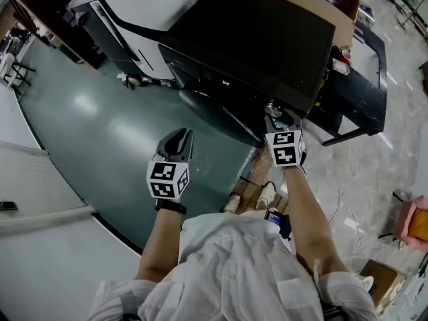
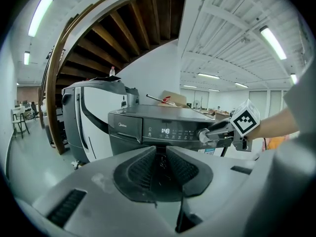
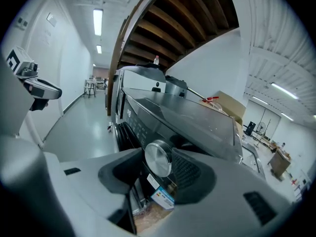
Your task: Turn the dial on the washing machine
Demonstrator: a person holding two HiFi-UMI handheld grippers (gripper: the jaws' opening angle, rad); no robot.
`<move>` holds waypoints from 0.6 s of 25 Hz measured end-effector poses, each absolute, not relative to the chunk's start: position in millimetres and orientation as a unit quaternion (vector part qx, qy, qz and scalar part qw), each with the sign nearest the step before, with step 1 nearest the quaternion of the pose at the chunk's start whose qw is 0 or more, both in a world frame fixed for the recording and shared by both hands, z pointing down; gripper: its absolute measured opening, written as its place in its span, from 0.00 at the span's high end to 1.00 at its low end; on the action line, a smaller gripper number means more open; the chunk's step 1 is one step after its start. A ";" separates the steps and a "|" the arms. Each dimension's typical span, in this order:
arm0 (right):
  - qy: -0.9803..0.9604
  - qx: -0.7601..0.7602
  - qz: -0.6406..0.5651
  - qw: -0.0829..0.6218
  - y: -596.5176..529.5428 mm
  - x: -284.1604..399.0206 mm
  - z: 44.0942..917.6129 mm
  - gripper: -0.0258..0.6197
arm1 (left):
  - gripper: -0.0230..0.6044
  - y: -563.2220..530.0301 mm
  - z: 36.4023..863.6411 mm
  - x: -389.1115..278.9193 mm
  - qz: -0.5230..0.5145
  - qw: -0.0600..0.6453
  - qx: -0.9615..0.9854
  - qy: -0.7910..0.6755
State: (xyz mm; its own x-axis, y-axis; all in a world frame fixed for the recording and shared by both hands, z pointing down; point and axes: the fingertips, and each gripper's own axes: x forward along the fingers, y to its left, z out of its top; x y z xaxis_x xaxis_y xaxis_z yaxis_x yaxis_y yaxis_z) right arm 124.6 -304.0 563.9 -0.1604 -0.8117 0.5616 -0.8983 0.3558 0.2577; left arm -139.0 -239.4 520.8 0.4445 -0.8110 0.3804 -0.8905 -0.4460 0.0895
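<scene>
The dark washing machine (image 1: 254, 39) stands in front of me, its display (image 2: 165, 131) lit. Its round silver dial (image 3: 158, 158) is on the right end of the control panel. My right gripper (image 3: 157, 150) is shut on the dial, one pad on each side of it. In the head view the right gripper (image 1: 275, 112) reaches to the machine's front corner. The left gripper view shows the right gripper's fingers on the dial (image 2: 203, 136). My left gripper (image 1: 179, 138) hangs shut and holds nothing, left of the machine and well short of it; its pads (image 2: 160, 148) are almost together.
A white and black appliance (image 1: 140, 5) stands left of the washing machine. A cardboard box (image 1: 314, 5) lies behind it. A green floor (image 1: 100, 126) spreads to the left. A wooden pallet (image 1: 251, 192) is by the feet. Another box (image 1: 374, 276) sits at the lower right.
</scene>
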 end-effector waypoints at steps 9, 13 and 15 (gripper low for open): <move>-0.746 0.568 0.104 0.331 -300.6 126.0 567.3 0.65 | 0.86 -245.9 518.1 -134.9 0.139 0.138 0.845 -0.498; -0.741 0.566 0.121 0.340 -298.6 131.4 574.4 0.64 | 0.87 -246.5 520.2 -132.1 0.139 0.140 0.846 -0.495; -0.740 0.566 0.122 0.343 -299.3 132.0 572.8 0.64 | 0.87 -247.0 520.7 -131.5 0.139 0.140 0.846 -0.494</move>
